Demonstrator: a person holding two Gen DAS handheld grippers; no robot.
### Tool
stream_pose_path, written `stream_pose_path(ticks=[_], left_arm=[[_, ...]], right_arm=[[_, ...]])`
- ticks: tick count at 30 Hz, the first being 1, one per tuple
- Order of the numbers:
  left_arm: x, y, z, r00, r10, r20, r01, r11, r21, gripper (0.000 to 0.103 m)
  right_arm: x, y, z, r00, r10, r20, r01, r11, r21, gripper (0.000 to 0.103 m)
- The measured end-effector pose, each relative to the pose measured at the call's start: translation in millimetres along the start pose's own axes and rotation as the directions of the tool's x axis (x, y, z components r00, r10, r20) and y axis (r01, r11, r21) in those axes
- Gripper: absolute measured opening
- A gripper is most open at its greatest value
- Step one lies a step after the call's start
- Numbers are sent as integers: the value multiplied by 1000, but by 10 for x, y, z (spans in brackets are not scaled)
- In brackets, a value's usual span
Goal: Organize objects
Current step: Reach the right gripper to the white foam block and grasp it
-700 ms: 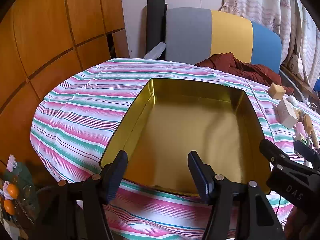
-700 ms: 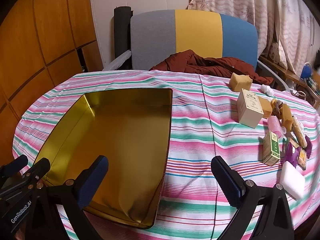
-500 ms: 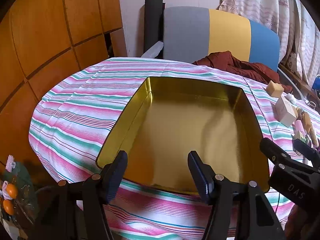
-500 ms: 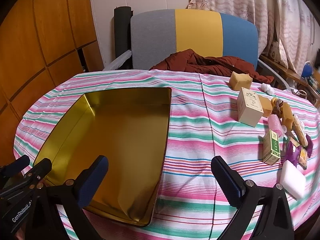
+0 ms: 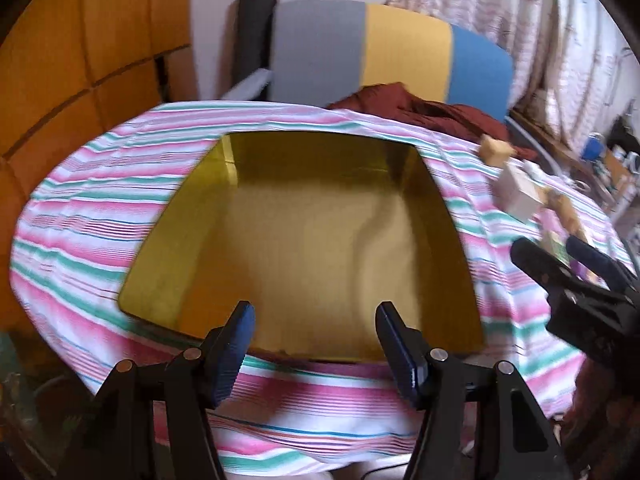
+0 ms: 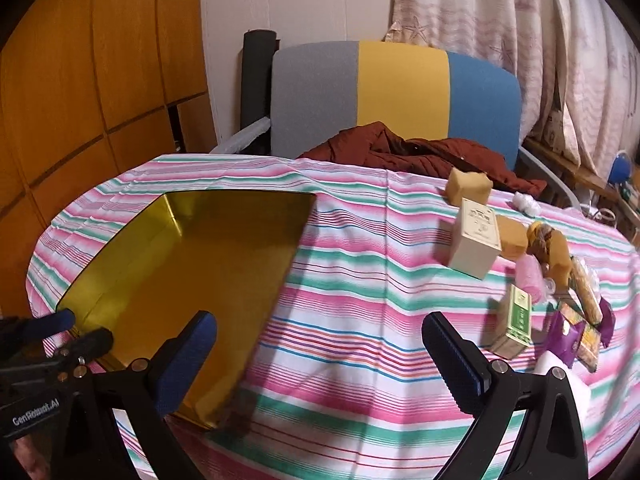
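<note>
An empty gold tin tray [image 5: 452, 224] lies on the striped tablecloth; it also shows in the right wrist view [image 6: 104, 248]. My left gripper [image 5: 314, 330] is open and empty above the tray's near edge. My right gripper [image 6: 320, 344] is open wide and empty over the cloth to the right of the tray. A cream box [image 6: 474, 238], a green box [image 6: 516, 320], a tan block [image 6: 468, 186], purple packets [image 6: 568, 336] and other small items lie in a cluster at the right.
A grey, yellow and blue chair [image 6: 396, 88] with a dark red garment [image 6: 416, 152] stands behind the table. Wood panelling [image 6: 80, 80] is at the left, curtains [image 6: 540, 40] at the right. The table's near edge is just below both grippers.
Both grippers have drawn back and risen a little, so the tray and table look farther off. Both stay open. No object has moved.
</note>
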State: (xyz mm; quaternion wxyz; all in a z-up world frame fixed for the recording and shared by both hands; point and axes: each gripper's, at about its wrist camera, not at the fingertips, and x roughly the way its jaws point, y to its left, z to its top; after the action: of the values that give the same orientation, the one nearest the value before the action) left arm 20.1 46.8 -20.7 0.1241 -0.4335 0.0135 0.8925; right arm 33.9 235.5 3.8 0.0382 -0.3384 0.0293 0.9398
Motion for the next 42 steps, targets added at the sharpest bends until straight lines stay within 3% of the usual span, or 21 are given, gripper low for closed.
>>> stream_pose_path(ticks=[5,7,12,16,23,30,33,38,42], left_arm=[[19,-143,-54,979,-202,-17,201,979,-32,64],[10,-239,-73,971,-238,-6,238,971,-30,64],[27,-507,-60,968,-250,-20,250,968,26,64],[53,-657,-74,947,-316,-60,319,946,53,64],[52,-981,-139,936,-336,-109,349,926,144,64],[-5,-1233,-145,933,-342,-116,360,904,230,64],[3,-1315,-133,929,-347,-125,368,897,244,64],[42,-1453,-92,926,-353,-130,376,892,253,64],[109,-1542,-61,918,-366,-156,395,883,254,64]], right_arm=[[-54,-267,-64,998,-62,11,62,998,-11,103],[-79,-400,-86,996,-84,6,85,996,-26,103],[-146,-941,-150,991,-133,-16,133,991,-6,103],[-221,-1454,-231,986,-165,-17,165,986,27,103],[-180,-2152,-537,989,-106,-100,115,989,92,103],[-13,-2386,-803,988,-73,-134,91,986,136,98],[22,-2424,-871,991,5,-135,20,982,187,90],[-30,-2238,-855,985,104,-138,-73,975,210,88],[-63,-2107,-831,990,72,-123,-52,986,157,90]])
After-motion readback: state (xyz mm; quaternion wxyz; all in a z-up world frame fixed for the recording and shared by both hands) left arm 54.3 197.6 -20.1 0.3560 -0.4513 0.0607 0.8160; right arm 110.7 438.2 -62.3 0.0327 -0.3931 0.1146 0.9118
